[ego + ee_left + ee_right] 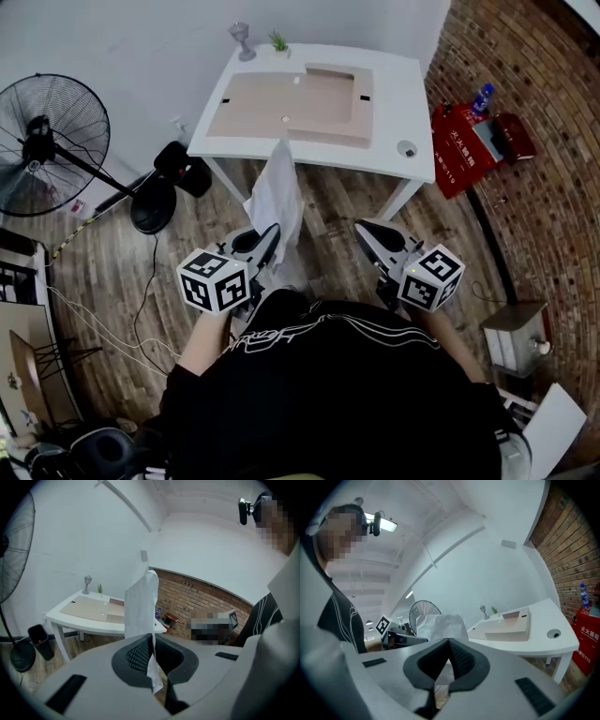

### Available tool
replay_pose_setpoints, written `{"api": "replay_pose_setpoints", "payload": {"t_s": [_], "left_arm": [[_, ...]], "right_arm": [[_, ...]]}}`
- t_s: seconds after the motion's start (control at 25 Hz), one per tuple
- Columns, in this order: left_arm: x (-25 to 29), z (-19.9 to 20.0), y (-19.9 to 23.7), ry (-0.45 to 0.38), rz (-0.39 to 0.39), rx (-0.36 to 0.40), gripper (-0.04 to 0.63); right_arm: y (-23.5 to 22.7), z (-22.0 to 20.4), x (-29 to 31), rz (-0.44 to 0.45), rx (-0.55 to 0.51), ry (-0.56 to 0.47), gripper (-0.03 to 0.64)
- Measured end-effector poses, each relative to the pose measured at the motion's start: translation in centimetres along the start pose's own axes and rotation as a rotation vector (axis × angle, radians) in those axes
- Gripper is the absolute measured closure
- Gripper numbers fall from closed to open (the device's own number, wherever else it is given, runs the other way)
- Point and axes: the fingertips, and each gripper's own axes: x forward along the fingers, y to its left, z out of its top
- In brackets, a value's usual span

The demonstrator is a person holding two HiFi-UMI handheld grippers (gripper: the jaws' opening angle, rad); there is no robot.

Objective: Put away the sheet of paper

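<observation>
Head view has my left gripper [270, 236] pinched tight on the bottom edge of the paper [278, 192], which stands up floppy and is well short of the white table [403, 89]. The right gripper [370, 234] is closed too, with nothing in it. I'd hold that pinch firm and carry it slowly so the sheet doesn't fold over, then lay it flat on the tan board [281, 108] up there, I reckon. Room's got a wood floor [112, 262], a brick wall [525, 66] on the right and a big fan [47, 141] on the left.
</observation>
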Motion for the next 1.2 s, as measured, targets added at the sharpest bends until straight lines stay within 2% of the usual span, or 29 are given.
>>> {"api": "replay_pose_setpoints", "payload": {"t_s": [0.24,0.6,0.8,0.96,1.2], "left_arm": [[1.2,3.4,4.8,-0.019,0.001,0.054,0.563],[4.1,10.3,13.9,-0.026,-0.103,0.071,0.563],[5.9,13.9,18.1,-0.030,-0.178,0.049,0.563],[7.5,16.5,21.0,-0.049,-0.237,-0.002,0.563],[9.3,19.8,24.0,-0.056,-0.324,-0.037,0.563]], "right_arm": [[-2.2,1.6,4.0,-0.017,-0.017,-0.008,0.617],[-6.9,6.2,12.6,-0.093,0.003,-0.020,0.617],[-8.6,8.9,16.6,-0.145,-0.020,-0.023,0.617],[-9.7,10.3,19.1,-0.172,-0.022,-0.033,0.617],[-11.3,11.5,21.7,-0.218,-0.028,-0.057,0.617]]}}
